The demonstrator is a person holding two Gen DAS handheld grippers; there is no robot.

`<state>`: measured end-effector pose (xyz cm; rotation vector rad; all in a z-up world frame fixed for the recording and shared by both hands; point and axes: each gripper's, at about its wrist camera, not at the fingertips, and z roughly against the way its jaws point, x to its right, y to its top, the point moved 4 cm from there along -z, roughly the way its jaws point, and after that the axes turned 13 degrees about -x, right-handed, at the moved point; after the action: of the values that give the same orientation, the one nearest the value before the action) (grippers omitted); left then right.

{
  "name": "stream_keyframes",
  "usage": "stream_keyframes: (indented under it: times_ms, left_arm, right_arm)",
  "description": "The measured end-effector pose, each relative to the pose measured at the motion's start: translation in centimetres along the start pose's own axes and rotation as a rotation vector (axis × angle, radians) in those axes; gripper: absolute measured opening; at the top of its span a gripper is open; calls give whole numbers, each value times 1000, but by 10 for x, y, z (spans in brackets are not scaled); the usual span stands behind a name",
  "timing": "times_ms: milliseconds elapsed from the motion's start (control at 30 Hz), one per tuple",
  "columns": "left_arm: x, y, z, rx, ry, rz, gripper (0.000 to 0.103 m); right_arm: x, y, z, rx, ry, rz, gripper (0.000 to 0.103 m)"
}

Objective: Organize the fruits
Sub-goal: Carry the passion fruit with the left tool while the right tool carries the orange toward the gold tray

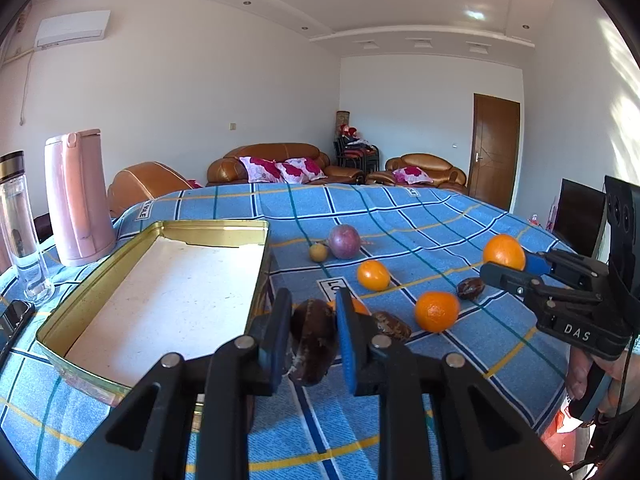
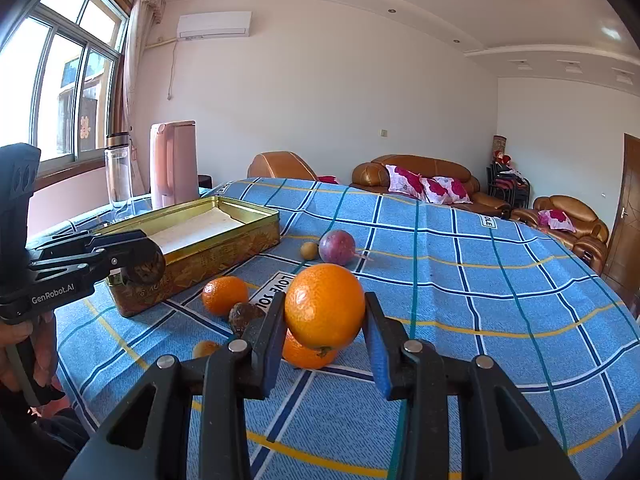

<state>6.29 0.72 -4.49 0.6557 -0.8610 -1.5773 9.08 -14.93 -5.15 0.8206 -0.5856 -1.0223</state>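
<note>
My left gripper is shut on a dark brown wrinkled fruit, held above the cloth beside the gold tin's near right corner. My right gripper is shut on an orange, lifted above the table; it also shows in the left wrist view. On the cloth lie two oranges, a purple passion fruit, a small tan fruit and two more brown fruits. The tin is open with a white lining.
A blue checked cloth covers the table. A pink kettle and a clear bottle stand behind the tin at the left. A dark phone-like object lies at the left edge. Sofas stand beyond the table.
</note>
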Motion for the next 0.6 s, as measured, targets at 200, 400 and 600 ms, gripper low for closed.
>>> stream_keyframes:
  times_ms: [200,400,600]
  left_arm:
    - [-12,0,1,1,3,26,24]
    - [-19,5,11,22,13,39,24]
    - [-30,9,14,33,45,49,24]
  right_arm:
    - [-16,12,-4,12,38,26,38]
    - [-38,22,-8,21,70,64,39]
    - [-54,34,-12,26,108,90,39]
